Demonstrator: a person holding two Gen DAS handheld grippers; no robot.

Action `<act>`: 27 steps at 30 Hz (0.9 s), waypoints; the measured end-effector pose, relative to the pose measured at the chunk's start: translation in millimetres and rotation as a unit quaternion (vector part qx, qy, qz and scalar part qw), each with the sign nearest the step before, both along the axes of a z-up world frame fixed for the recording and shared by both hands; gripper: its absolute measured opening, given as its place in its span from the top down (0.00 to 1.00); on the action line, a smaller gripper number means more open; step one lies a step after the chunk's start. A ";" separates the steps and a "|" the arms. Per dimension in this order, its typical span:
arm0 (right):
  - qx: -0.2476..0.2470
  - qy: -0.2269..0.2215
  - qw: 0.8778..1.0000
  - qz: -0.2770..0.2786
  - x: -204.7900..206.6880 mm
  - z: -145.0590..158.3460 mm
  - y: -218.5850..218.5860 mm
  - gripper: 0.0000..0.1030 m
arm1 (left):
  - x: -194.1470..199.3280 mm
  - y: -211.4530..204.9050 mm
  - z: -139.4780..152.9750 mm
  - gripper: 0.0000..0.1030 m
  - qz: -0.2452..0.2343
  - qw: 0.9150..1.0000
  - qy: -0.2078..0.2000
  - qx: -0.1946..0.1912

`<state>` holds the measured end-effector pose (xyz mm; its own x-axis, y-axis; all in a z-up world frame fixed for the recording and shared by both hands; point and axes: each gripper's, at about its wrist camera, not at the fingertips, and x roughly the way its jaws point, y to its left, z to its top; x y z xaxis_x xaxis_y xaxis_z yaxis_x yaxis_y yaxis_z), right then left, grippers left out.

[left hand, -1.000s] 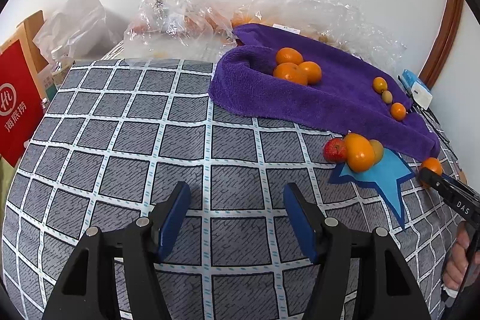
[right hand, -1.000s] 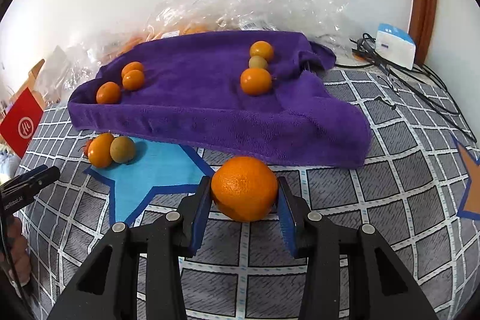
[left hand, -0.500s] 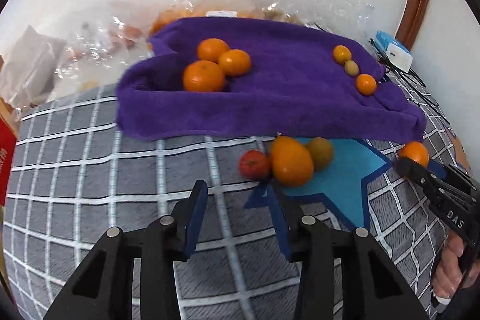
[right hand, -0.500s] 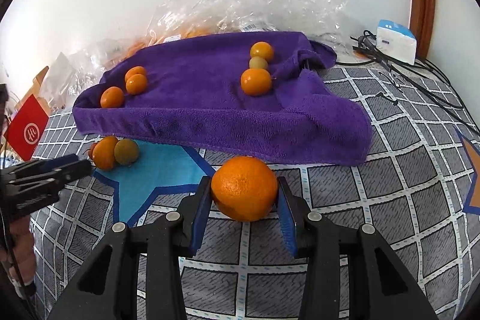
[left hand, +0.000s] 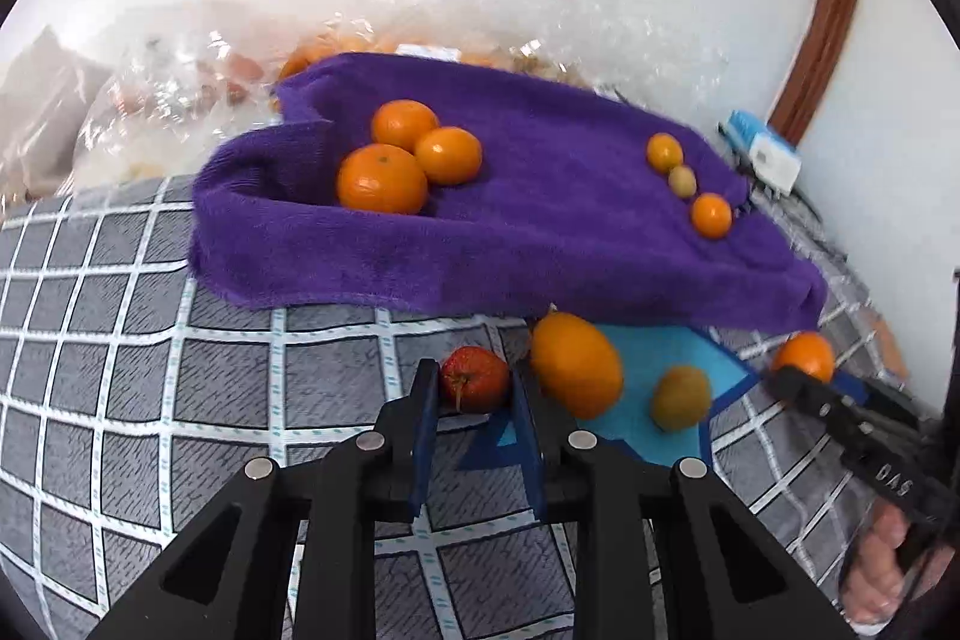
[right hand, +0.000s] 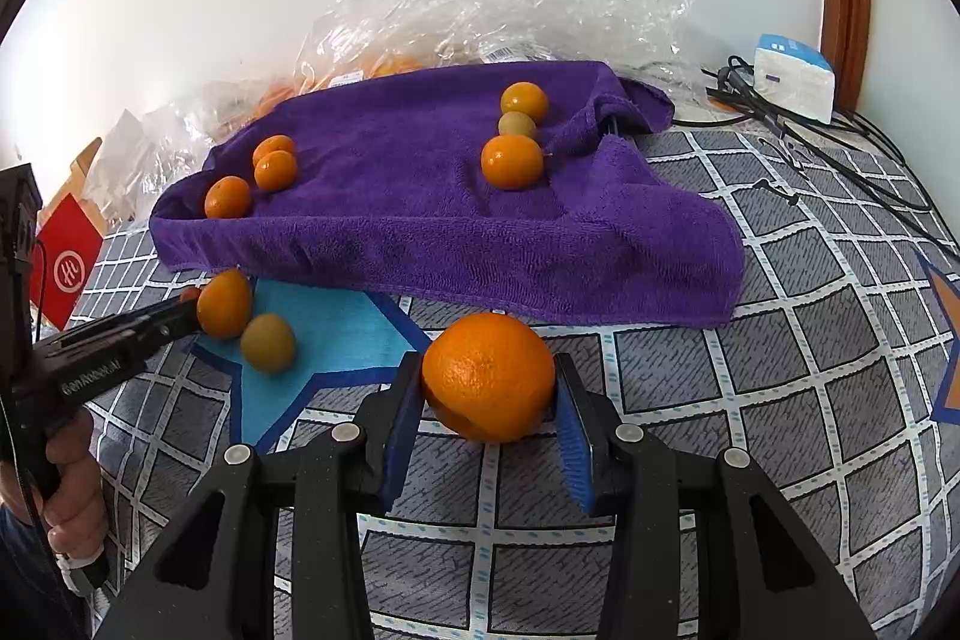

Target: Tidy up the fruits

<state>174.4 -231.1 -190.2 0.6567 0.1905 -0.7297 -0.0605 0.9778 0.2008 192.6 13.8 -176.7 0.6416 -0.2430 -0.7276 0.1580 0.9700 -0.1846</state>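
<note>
A small red round fruit (left hand: 474,379) is pinched between the pads of the left hand-held gripper (left hand: 471,403), while a large orange (right hand: 489,376) is clamped by the right hand-held gripper (right hand: 489,400), a purple towel (right hand: 420,214) lying just beyond both

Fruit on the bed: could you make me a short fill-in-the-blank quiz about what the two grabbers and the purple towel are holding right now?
1. The left gripper is shut on a small ____ fruit.
2. The right gripper is clamped on a big ____.
3. The purple towel carries ____ fruits in all.
4. The greenish fruit off the towel lies on a blue ____ printed on the bedsheet.

Missing words: red; orange; six; star
</note>
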 end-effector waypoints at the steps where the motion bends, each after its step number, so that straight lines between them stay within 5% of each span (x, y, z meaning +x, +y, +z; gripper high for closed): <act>1: -0.002 0.000 1.000 0.000 -0.2 0.1 0.9 0.59 | -2.1 3.8 1.6 0.78 0.008 1.000 -0.006 -0.008; 27: 0.014 -0.014 1.000 0.000 -4.0 1.6 -5.0 0.60 | -18.2 23.0 28.3 0.78 0.053 0.994 -0.085 -0.047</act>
<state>170.3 -236.2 -188.7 0.6769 0.2107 -0.7053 -0.0664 0.9717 0.2266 174.3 36.8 -148.3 0.7787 -0.2287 -0.5842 0.0919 0.9627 -0.2544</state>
